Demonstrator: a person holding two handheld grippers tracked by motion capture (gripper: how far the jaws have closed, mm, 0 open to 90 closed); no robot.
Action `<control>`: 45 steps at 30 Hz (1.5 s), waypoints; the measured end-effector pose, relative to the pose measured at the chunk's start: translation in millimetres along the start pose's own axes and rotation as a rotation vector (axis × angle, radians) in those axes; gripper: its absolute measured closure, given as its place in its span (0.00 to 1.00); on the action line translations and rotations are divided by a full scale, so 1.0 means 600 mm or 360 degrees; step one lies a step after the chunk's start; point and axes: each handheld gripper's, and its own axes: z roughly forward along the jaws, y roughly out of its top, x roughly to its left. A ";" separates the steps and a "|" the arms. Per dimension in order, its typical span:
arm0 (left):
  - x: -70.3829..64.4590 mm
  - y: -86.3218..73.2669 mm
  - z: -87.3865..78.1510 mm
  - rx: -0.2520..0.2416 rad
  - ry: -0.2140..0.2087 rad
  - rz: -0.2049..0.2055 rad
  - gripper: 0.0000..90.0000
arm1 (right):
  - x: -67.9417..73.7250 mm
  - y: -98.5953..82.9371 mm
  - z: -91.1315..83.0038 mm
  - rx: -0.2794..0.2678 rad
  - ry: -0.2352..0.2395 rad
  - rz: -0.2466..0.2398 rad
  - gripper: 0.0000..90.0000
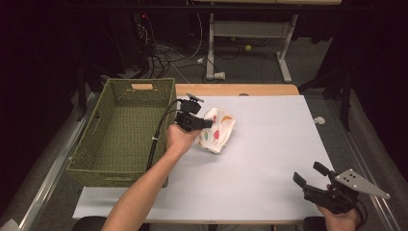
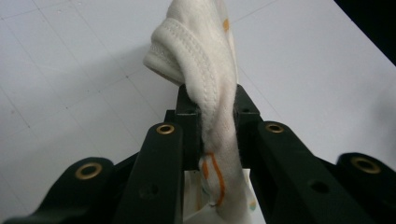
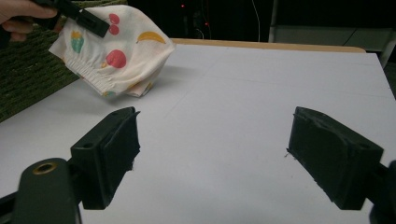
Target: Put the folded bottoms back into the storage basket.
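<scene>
The left gripper (image 1: 206,123), jaws clamped on a bunched white fruit-print cloth (image 1: 219,130), pinches only its edge, which might slip free.

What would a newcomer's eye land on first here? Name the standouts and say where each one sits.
First, the small white cloth printed with coloured fruit, pinched in the shut jaws of the left gripper above the white table top. Next, the big green woven basket, which stands on the table's left side just beside that cloth. Last, the right gripper at the near right corner, with its jaws spread wide and holding nothing.
</scene>
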 end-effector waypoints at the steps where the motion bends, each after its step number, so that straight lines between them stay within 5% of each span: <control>1: 0.000 -0.001 -0.002 0.0002 -0.0007 0.0000 0.84 | 0.000 0.000 0.000 -0.0002 -0.0001 0.0000 0.19; 45: -0.004 -0.024 -0.113 -0.0124 -0.0067 0.0050 0.84 | 0.000 0.000 0.001 0.0006 0.0003 -0.0009 0.19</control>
